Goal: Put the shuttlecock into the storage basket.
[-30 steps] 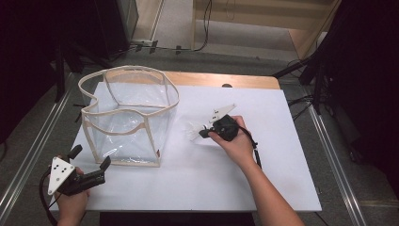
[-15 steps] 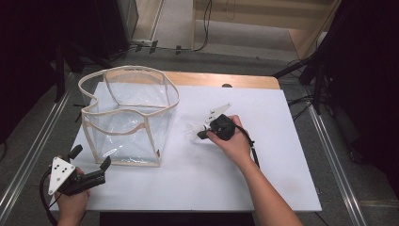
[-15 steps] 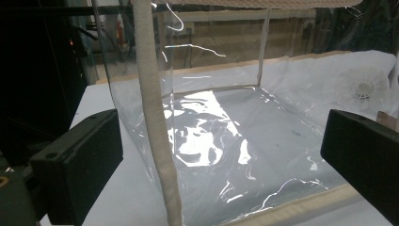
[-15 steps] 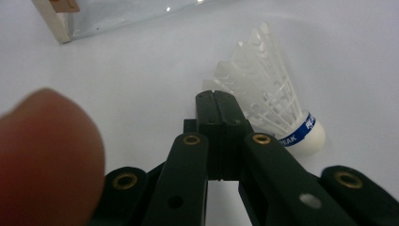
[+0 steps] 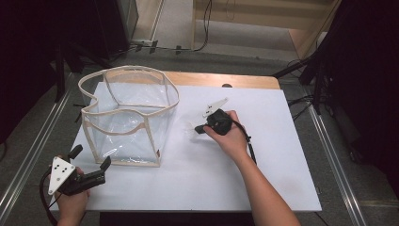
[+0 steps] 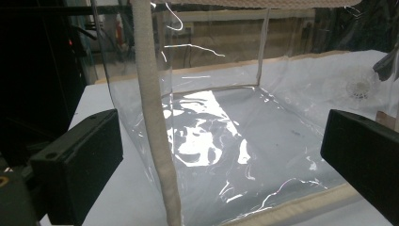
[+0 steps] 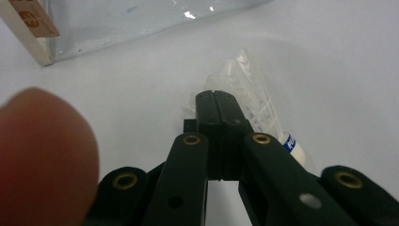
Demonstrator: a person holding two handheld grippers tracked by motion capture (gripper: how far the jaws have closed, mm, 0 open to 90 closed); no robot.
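A white shuttlecock (image 5: 190, 128) lies on the white table (image 5: 282, 160), right of a clear plastic bag (image 5: 129, 117) with beige trim. My right gripper (image 5: 197, 130) is down on it, jaws pressed together over its skirt. In the right gripper view the shuttlecock (image 7: 256, 89) spreads past my right gripper (image 7: 214, 96), its blue-banded cork beside the right jaw. My left gripper (image 5: 91, 157) stands open at the table's front left corner, nothing between its jaws. In the left gripper view, my left gripper (image 6: 221, 132) faces the bag's corner trim (image 6: 153, 122); the shuttlecock (image 6: 360, 87) shows through the plastic.
The bag stands upright with its mouth open. A strip of wooden board (image 5: 221, 78) runs along the table's far edge. Metal rails (image 5: 33, 155) flank the table on both sides. A fingertip (image 7: 44, 155) blurs the left of the right gripper view.
The right hand and its gripper have shifted slightly toward the bag at the shuttlecock. The left gripper has stayed where it was.
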